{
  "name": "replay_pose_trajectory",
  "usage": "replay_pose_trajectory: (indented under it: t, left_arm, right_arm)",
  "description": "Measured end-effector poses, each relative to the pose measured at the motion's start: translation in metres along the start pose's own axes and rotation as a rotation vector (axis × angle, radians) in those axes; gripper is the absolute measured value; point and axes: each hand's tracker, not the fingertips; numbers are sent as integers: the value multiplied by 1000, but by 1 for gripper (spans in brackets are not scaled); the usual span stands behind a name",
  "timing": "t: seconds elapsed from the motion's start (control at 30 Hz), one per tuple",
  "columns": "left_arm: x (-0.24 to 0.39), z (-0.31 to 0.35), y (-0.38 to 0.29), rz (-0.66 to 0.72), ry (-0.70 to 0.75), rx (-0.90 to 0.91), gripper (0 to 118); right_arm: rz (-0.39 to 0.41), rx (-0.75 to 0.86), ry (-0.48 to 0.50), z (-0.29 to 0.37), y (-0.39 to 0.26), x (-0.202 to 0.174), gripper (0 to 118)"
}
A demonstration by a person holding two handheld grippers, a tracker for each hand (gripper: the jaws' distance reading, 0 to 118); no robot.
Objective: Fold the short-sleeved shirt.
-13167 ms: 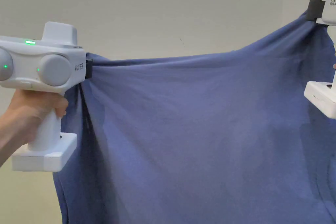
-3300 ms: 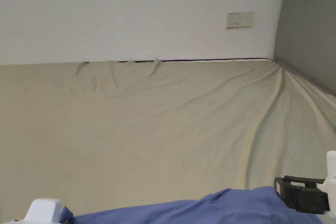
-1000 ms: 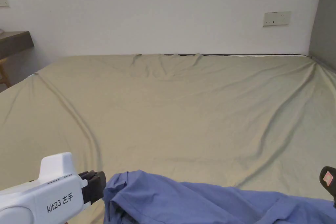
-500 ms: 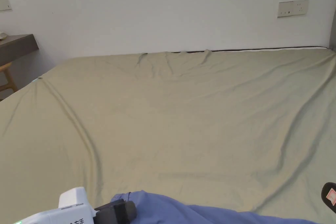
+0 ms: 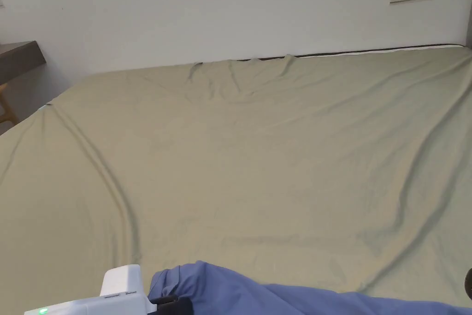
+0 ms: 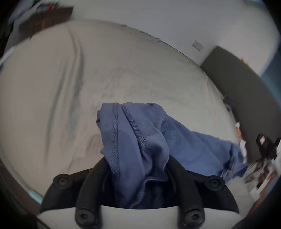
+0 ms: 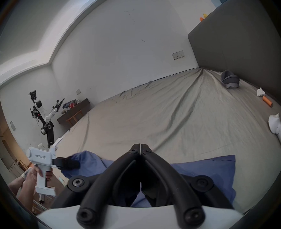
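The blue short-sleeved shirt (image 5: 276,297) lies stretched sideways along the near edge of the bed (image 5: 276,145). In the left gripper view my left gripper (image 6: 136,164) is shut on a bunched end of the shirt (image 6: 136,133), with stitched hems showing above the jaws. Its white body and black jaws (image 5: 173,304) sit at the head view's bottom left. My right gripper (image 7: 140,145) has its tips together over the shirt (image 7: 202,174), with blue cloth in the gap behind the tips. A flat part of the shirt reaches out to its right. A person's hand holds the left gripper (image 7: 67,164).
A grey headboard (image 7: 235,42) bounds the bed on the right. Beside it lie a grey slipper-like thing (image 7: 230,80), a white wad (image 7: 260,92), an orange tube (image 7: 267,103) and a white object (image 7: 278,131). A dark shelf (image 5: 18,53) and a robot arm (image 7: 43,117) stand at the left.
The camera has swung. My left gripper has moved right and nearer with the shirt's end. The right gripper has slid almost out at the head view's right edge.
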Motion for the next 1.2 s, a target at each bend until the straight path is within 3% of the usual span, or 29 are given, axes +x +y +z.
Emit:
replay_pose_trajectory:
  t: [0.17, 0.3, 0.47, 0.5, 0.57, 0.63, 0.77, 0.8, 0.83, 0.87, 0.9, 0.93, 1.1, 1.2]
  left_arm:
    - [71, 43, 11, -182, -122, 99, 26]
    - [146, 28, 6, -402, -182, 82, 26]
    - [203, -36, -20, -358, -373, -116, 27]
    - [210, -49, -25, -301, -371, -158, 33]
    - [214, -62, -29, -186, -442, -190, 74]
    - [215, -55, -26, -98, -552, -188, 102]
    - [196, -13, -4, -146, -601, -42, 102]
    - [188, 1, 1, -156, -543, 37, 100]
    - [178, 15, 4, -147, -474, 112, 88]
    - [171, 23, 6, -142, -413, 154, 70]
    - [163, 29, 8, -146, -356, 175, 39]
    - [160, 30, 9, -167, -310, 157, 0]
    - [161, 8, -10, -301, -183, 77, 0]
    - [175, -5, -23, -318, -308, 6, 0]
  right_arm:
    - [-28, 25, -40, 19, -2, 11, 0]
    - [-44, 34, -55, 33, -4, 8, 0]
    - [-76, 26, -49, 50, -8, 3, 0]
    - [-79, 24, -53, 54, -9, 3, 0]
    - [-75, 23, -62, 61, -10, 3, 0]
    - [-69, 26, -76, 66, -10, 7, 0]
    - [-75, 44, -89, 74, -6, 9, 0]
    - [-73, 49, -90, 75, -6, 9, 0]
    - [-72, 55, -93, 76, -6, 9, 0]
    - [-72, 57, -94, 75, -6, 9, 0]
    - [-70, 55, -92, 75, -6, 8, 0]
    - [-66, 53, -89, 74, -6, 7, 0]
    - [-63, 48, -69, 69, -7, -6, 0]
    - [-55, 36, -61, 68, -7, -6, 0]
